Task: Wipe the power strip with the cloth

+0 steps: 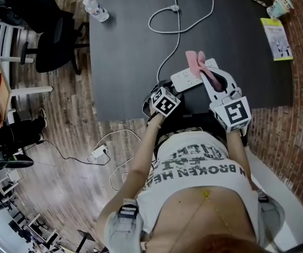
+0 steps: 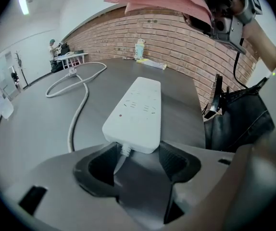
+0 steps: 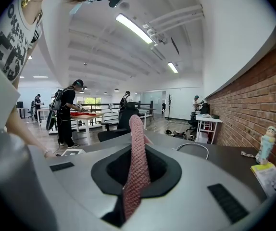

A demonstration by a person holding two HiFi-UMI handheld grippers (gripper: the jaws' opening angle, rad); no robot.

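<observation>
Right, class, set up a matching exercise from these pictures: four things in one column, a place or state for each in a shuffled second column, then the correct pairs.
Things
1. power strip
2. cloth
3. water bottle
4. yellow booklet

Places or states
A. at the far left corner of the table
B. pinched between the jaws of the right gripper
C. near the table's right edge, beside a small figurine
D. flat on the table, its cord end at the open jaws of the left gripper

Pairs: 1-D, 2-B, 3-A, 4-C
</observation>
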